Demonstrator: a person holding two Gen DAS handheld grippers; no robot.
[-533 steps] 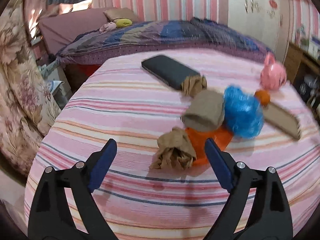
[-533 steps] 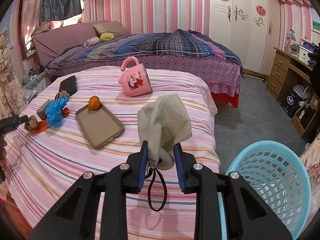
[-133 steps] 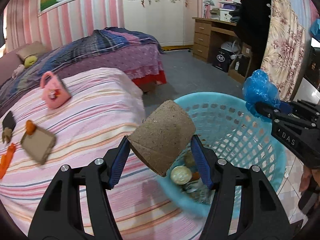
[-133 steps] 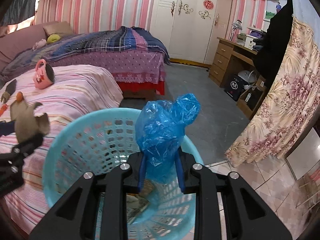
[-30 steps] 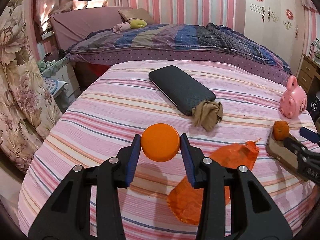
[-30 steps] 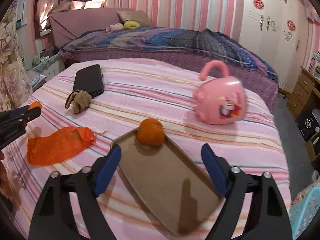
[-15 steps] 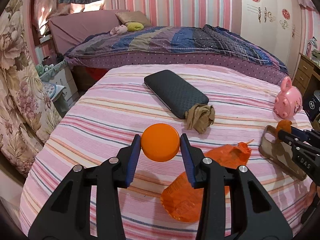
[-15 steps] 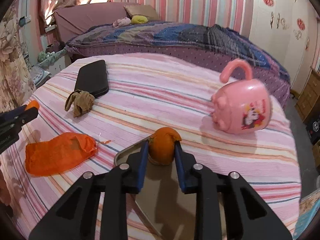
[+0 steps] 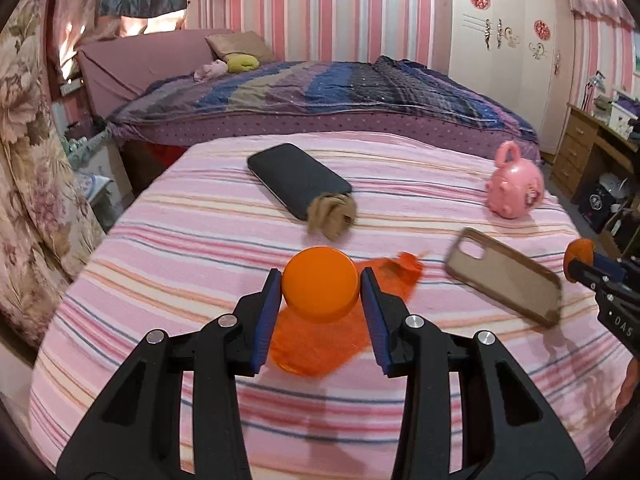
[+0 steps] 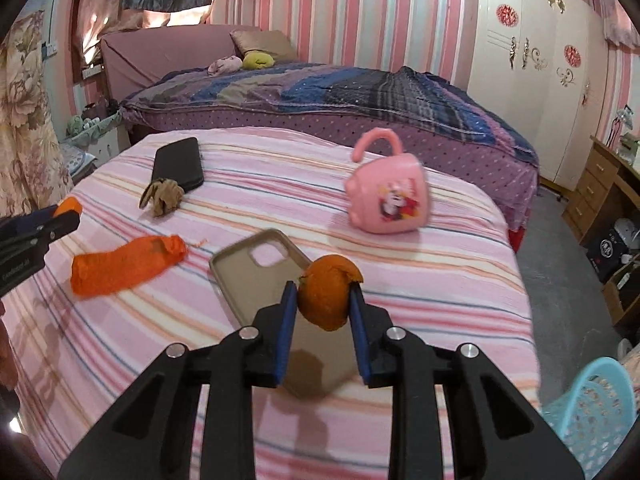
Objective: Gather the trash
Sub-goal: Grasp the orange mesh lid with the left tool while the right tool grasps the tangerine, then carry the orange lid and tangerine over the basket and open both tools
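Bare striped bed (image 10: 440,292) lies open between phone case (image 10: 256,276) and pink mug (image 10: 386,206). Orange bag (image 10: 124,266), crumpled brown paper (image 10: 162,196) and black phone (image 10: 178,164) crowd the left side. Basket (image 10: 592,412) stands beside the bed's near right corner.

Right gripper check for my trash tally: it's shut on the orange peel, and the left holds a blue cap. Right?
Not quite: the cap in the left gripper is orange, as the left wrist view shows. The right gripper is shut on the orange peel.
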